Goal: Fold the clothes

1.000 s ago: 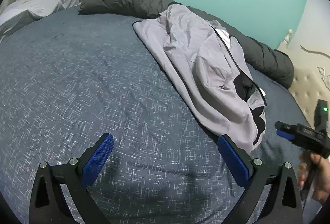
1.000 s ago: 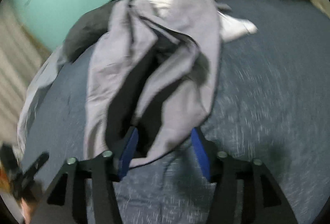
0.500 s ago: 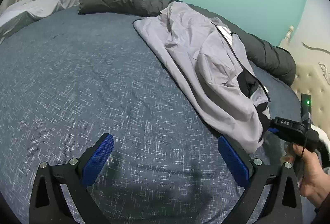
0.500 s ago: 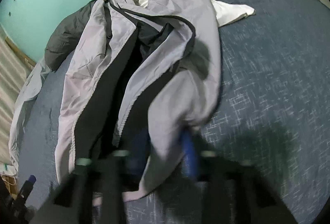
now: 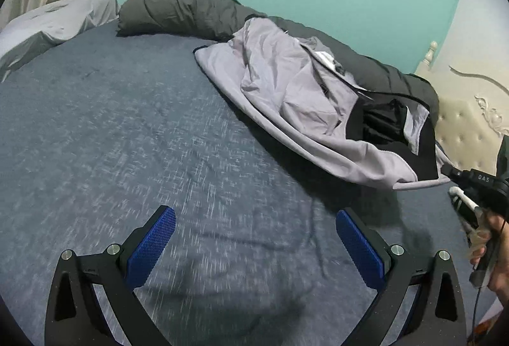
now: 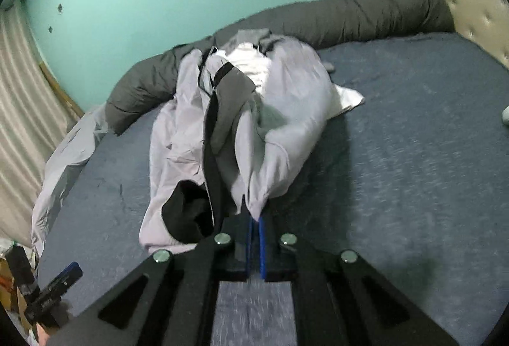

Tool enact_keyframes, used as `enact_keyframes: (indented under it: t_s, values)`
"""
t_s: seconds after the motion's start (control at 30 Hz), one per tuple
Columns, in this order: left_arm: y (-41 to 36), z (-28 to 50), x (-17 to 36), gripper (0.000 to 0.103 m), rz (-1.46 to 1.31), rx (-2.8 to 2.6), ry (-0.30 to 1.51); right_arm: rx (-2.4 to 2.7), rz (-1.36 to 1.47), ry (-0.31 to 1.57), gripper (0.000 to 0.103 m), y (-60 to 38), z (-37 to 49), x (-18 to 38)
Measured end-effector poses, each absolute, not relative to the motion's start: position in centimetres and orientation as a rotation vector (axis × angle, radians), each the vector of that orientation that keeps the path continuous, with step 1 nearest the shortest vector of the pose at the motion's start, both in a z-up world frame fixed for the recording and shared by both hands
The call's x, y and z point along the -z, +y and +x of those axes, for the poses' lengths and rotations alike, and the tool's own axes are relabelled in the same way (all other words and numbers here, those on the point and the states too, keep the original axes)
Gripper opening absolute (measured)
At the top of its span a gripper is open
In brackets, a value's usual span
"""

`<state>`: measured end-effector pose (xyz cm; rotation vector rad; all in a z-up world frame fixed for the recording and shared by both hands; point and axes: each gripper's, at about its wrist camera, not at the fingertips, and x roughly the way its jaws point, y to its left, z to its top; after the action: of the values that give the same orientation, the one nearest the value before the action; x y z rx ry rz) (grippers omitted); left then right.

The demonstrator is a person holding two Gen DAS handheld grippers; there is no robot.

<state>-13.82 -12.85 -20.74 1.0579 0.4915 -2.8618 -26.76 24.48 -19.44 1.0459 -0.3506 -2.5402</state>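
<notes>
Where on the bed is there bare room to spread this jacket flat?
Bare blue bedspread lies between the open left gripper, the dark duvet roll and the grey jacket. The far side is crowded: the right gripper pinches the jacket's hem there, white garment beneath.

Left gripper [image 5: 254, 237]: jaws spread wide, empty, pointing toward 12 o'clock. Right gripper [image 6: 255, 220]: jaws pinched together on fabric.

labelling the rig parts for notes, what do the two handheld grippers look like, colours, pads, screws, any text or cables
Both grippers, left and right, have black angular finger frames with triangular cut-outs, round silver screw heads and blue knurled pads. From the left view, the right one's black body shows white lettering "DAS", a white part and a thin dark cable.
</notes>
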Motion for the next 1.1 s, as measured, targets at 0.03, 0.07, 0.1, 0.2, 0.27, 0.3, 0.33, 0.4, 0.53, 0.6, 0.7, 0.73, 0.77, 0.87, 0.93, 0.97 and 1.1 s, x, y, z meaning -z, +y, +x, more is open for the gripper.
enact_keyframes:
  t_s: [0.03,0.07,0.1,0.2,0.27,0.3,0.33,0.4,0.53,0.6,0.7,0.73,0.77,0.87,0.93,0.97,1.1]
  values:
    - [-12.7,-13.2,19.8,0.103,1.050,2.870,0.468,2.543,1.034,-0.347,0.002,25.0,-25.9,18.7]
    - [-12.5,-12.5,18.8,0.103,1.040,2.878,0.444,2.546,1.022,-0.344,0.002,25.6,-25.1,18.0]
    - [-12.3,-11.9,17.8,0.103,1.027,2.889,0.421,2.549,1.010,-0.341,0.002,26.1,-24.2,17.3]
    - [-11.4,-10.1,14.3,0.103,0.988,2.930,0.380,2.563,0.967,-0.340,0.002,28.5,-21.3,14.6]
    - [-10.3,-9.0,12.4,0.103,0.971,2.961,0.334,2.571,0.935,-0.314,0.002,29.7,-19.2,13.1]
    - [-9.6,-8.6,11.6,0.103,0.966,2.979,0.310,2.567,0.926,-0.297,0.002,30.3,-18.2,12.7]
    - [-8.8,-8.3,10.8,0.103,0.968,3.001,0.284,2.563,0.926,-0.279,0.002,31.0,-17.2,12.5]
    - [-7.1,-7.9,9.9,0.103,0.987,3.036,0.242,2.552,0.958,-0.265,0.002,32.5,-15.5,12.8]
    - [-3.9,-8.1,9.5,0.103,1.057,3.096,0.185,2.479,1.151,-0.312,0.003,34.9,-14.7,16.4]
    - [-2.4,-8.7,9.7,0.103,1.109,3.111,0.152,2.458,1.242,-0.300,0.003,35.4,-14.5,19.1]
    - [-0.5,-9.5,10.4,0.103,1.175,3.123,0.103,2.433,1.327,-0.355,0.003,36.2,-14.6,22.1]
    - [-0.1,-9.6,10.5,0.103,1.188,3.121,0.092,2.425,1.358,-0.381,0.007,36.5,-14.9,22.9]
    - [0.1,-9.8,10.8,0.103,1.196,3.118,0.087,2.417,1.393,-0.411,0.007,36.8,-15.3,23.7]
    - [0.4,-10.3,11.5,0.103,1.222,3.106,0.082,2.421,1.458,-0.476,0.018,38.1,-16.2,25.4]
    - [0.2,-10.8,12.2,0.103,1.240,3.095,0.084,2.449,1.462,-0.503,0.030,38.6,-16.8,25.5]
    - [0.1,-11.0,12.6,0.103,1.248,3.088,0.082,2.460,1.459,-0.527,0.031,39.0,-17.4,25.4]
    - [-0.5,-11.9,14.0,0.103,1.283,3.062,0.099,2.473,1.440,-0.568,0.043,39.6,-19.2,25.5]
